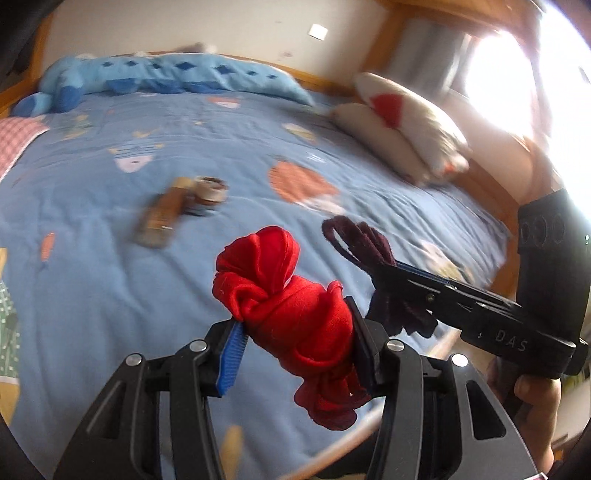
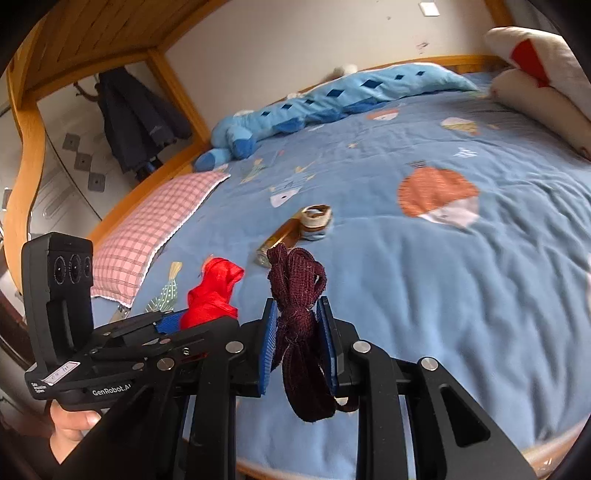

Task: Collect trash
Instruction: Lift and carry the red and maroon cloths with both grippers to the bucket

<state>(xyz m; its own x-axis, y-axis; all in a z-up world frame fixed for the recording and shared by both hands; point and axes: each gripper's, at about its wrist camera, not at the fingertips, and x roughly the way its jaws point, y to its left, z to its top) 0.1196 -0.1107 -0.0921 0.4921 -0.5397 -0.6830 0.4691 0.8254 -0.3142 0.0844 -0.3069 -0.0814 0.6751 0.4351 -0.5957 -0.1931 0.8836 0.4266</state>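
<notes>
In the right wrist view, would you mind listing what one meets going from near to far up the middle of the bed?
Dark maroon cloth clamped in the right gripper → brown wrapper on the blue bedspread → small round roll → long blue plush toy → wall.

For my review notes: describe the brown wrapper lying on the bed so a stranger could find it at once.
Start at the blue quilt covering the bed and go to its middle. There a long brown wrapper lies flat beside a small round beige piece. It alone is long and golden brown; the red cloth and maroon cloth are up in the claws.
</notes>
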